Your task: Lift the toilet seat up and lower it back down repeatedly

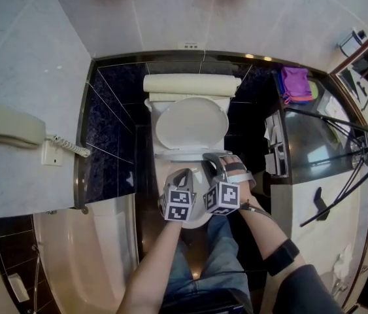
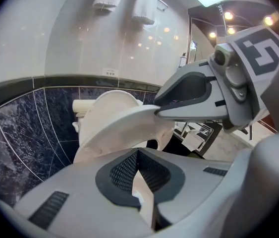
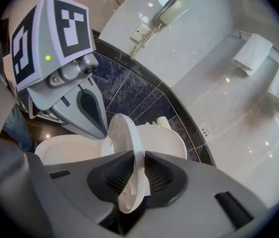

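With my left tongs (image 2: 139,180) and right tongs (image 3: 134,178) both pinching the front rim of the seat (image 3: 123,133), half-raised above the bowl (image 3: 62,151), I fear a slip on smooth plastic would slam it down.

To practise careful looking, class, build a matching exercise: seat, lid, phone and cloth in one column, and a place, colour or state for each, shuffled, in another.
Column one:
1 seat
2 lid
3 phone
4 cloth

Column two:
A purple
B gripped in the right claw
C on the pale wall
D upright by the tank

Pairs: 1-B, 2-D, 3-C, 4-A
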Motion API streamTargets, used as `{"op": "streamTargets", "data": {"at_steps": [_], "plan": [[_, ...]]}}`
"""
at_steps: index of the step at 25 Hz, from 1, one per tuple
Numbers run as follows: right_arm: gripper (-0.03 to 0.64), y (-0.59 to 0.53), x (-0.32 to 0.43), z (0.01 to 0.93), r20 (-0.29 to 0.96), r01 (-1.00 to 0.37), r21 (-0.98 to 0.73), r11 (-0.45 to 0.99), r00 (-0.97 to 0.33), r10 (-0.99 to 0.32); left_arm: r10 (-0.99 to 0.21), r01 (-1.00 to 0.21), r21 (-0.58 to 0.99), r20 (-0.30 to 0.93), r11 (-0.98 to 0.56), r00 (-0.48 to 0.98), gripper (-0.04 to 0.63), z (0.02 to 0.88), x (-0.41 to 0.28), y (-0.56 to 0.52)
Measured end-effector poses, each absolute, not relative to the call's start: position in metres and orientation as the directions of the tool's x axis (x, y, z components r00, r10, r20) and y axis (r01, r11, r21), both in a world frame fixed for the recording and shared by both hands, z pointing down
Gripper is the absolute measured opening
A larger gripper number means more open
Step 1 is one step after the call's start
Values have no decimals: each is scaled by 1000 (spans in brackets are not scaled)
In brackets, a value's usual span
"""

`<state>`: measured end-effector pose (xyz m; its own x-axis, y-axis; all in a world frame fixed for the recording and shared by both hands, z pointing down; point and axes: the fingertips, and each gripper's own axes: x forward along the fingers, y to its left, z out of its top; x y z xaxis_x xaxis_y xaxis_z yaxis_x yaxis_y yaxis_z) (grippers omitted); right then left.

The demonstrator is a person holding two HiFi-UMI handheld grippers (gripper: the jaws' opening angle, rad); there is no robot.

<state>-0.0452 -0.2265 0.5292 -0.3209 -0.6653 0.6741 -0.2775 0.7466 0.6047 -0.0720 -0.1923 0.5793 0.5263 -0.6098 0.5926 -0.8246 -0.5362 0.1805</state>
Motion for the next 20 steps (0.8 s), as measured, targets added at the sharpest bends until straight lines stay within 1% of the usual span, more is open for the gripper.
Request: {"op": "streamTargets", "data": {"at_steps": [6,11,15,20], "plan": [[86,-182,-47,543,705,-292,592,751,-263,-659,-598,-815,200,588,-545,544,-11,581,-78,-169],[87,-144,-49,556,708,-300,590,749,-252,-659,-605,-831,208,599,-516,525,-11,588,-82,-142],[91,-124,-50,565,695,-307,586,750,-287,-660,-635,-847,175,591,-502,498,-12,596,-85,-126],[101,-92,-54,578,680,-315,549,774,-370,-633,-659,-866,143,593,-478,462,-12,613,-88,-100]]}}
